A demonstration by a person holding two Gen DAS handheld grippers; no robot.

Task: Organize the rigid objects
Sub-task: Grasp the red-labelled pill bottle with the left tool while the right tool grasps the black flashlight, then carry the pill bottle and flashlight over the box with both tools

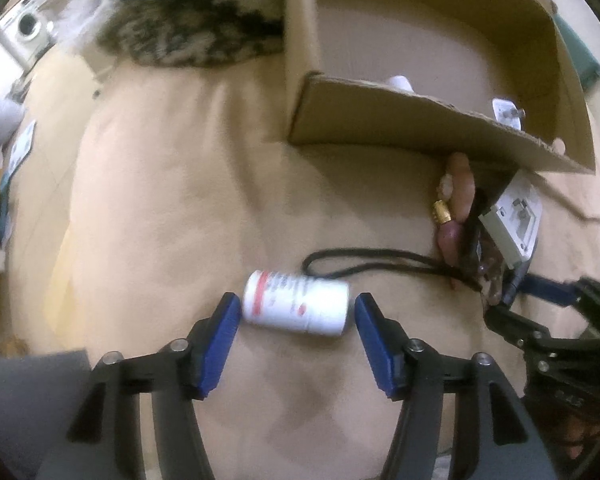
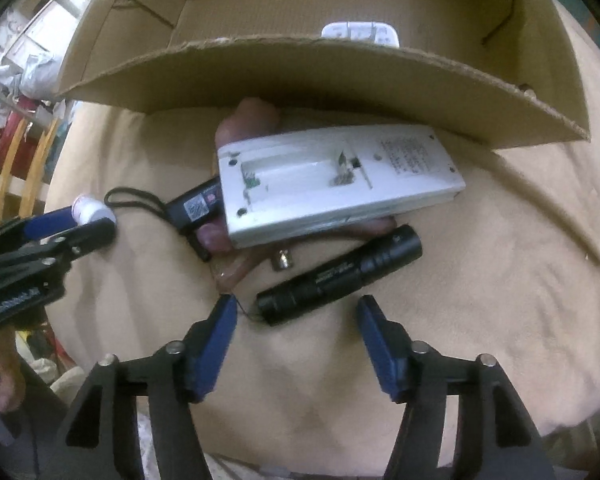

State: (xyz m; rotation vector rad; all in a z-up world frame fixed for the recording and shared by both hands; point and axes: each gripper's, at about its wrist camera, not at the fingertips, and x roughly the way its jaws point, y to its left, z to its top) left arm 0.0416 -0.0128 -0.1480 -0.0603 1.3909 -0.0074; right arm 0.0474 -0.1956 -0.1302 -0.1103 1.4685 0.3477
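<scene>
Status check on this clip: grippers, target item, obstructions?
Left gripper open, jaws astride white pill bottle lying on its side. Right gripper open, near black flashlight. White remote lies by cardboard box flap.

The left gripper (image 1: 296,312) hangs low with its blue-padded jaws spread wide; the right gripper (image 2: 296,314), close beside it, also points forward with jaws parted.

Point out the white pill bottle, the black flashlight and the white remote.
white pill bottle (image 1: 296,304): left wrist view, middle of its labelled side.
black flashlight (image 2: 340,276): right wrist view, middle of its barrel.
white remote (image 2: 340,184): right wrist view, its back, by the open battery bay.
</scene>
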